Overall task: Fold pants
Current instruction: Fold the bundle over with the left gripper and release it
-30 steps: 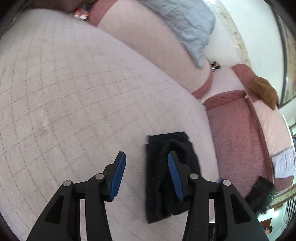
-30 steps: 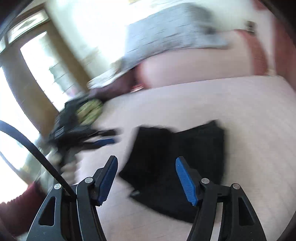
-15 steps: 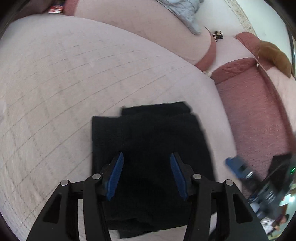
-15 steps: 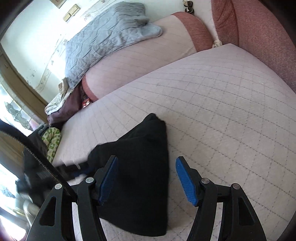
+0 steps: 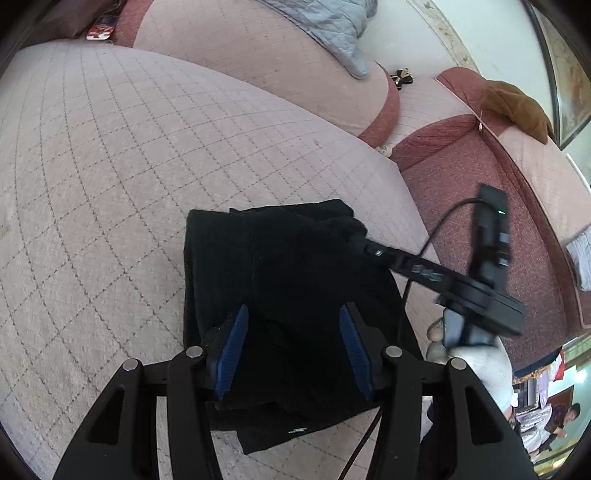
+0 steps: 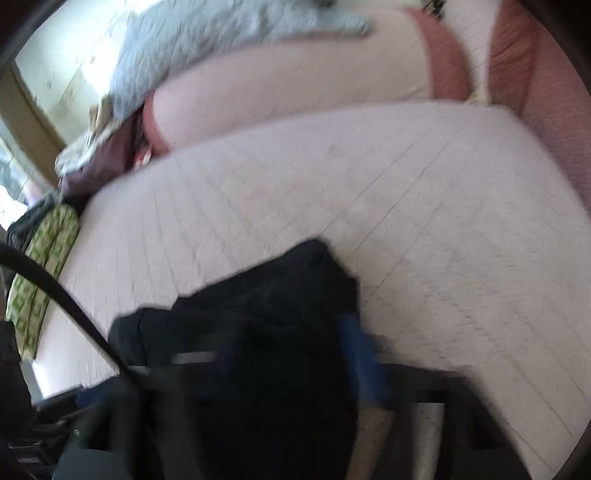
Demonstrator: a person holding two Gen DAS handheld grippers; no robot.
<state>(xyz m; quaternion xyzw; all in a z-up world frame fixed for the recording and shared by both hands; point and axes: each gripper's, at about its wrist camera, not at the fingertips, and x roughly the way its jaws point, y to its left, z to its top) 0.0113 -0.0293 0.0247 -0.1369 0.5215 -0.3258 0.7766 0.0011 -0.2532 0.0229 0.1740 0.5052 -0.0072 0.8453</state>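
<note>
The black pants (image 5: 288, 280) lie folded into a compact rectangle on the quilted pink cushion (image 5: 147, 147). My left gripper (image 5: 293, 350) is open, its blue pads straddling the near part of the fold just above it. My right gripper reaches in from the right in the left wrist view (image 5: 364, 245), its tip at the pants' far right edge. The right wrist view is blurred; the pants (image 6: 266, 332) fill its lower middle and a blue pad (image 6: 360, 365) shows at their right edge. I cannot tell whether that gripper is shut on cloth.
A pink backrest (image 5: 277, 62) with a grey-blue quilt (image 5: 332, 26) draped over it runs behind the cushion. A red sofa section (image 5: 480, 177) with a brown cloth (image 5: 517, 107) lies to the right. A green patterned cushion (image 6: 44, 258) sits at the left end.
The right gripper has swung in and down onto the pants' right edge, blurring its view. The left gripper has stayed low over the near part of the fold, still open.
</note>
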